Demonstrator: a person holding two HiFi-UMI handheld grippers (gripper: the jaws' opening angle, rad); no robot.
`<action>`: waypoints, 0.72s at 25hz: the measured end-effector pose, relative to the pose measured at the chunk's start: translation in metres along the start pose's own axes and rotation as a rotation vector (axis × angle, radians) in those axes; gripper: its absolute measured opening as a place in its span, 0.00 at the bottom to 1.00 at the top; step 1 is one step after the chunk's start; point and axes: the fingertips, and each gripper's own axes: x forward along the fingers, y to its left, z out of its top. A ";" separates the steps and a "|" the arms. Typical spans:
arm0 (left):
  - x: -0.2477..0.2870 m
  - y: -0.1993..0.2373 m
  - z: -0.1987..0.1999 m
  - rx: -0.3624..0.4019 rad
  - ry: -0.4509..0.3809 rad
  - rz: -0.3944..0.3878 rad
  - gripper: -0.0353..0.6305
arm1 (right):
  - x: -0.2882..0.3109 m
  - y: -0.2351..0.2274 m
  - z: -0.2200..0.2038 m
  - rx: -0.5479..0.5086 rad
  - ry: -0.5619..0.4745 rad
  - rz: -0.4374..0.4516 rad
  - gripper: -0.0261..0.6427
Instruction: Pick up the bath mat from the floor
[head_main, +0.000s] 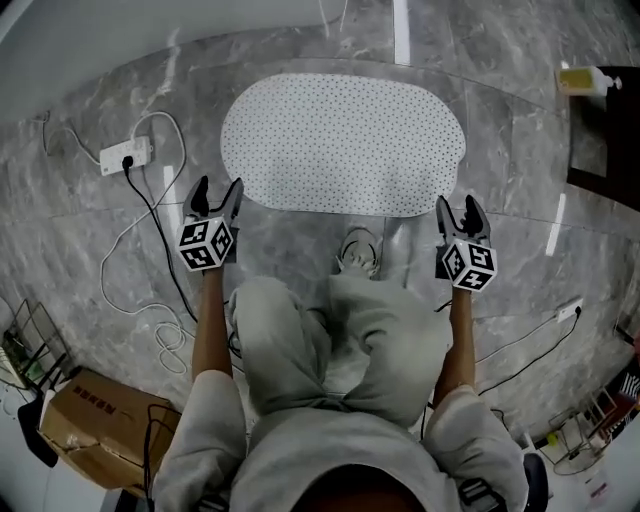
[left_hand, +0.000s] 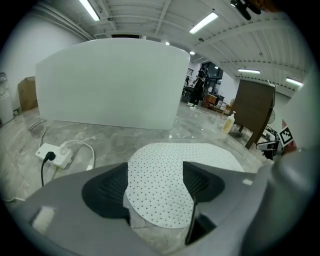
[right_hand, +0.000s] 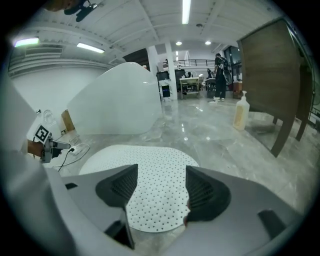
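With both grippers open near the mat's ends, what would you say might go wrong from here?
1. The bath mat lies flat on the glossy floor, so the open left gripper and right gripper might skid over its edge instead of catching it.
2. The black cable from the power strip runs close beside the left gripper and might get snagged.

The bath mat (head_main: 343, 143) is a white oval, covered all over with small dark dots. It lies flat and fully spread on the grey marble floor (head_main: 520, 150), long side running left to right, near the floor's far edge.
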 end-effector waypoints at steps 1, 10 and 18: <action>0.008 0.006 -0.006 0.004 0.003 0.005 0.55 | 0.007 0.001 -0.003 -0.006 -0.012 0.000 0.45; 0.069 0.036 -0.047 0.016 0.034 0.008 0.57 | 0.037 0.005 -0.032 -0.035 -0.075 -0.012 0.45; 0.115 0.053 -0.079 0.013 0.133 0.034 0.67 | 0.038 0.000 -0.042 -0.064 -0.057 -0.025 0.45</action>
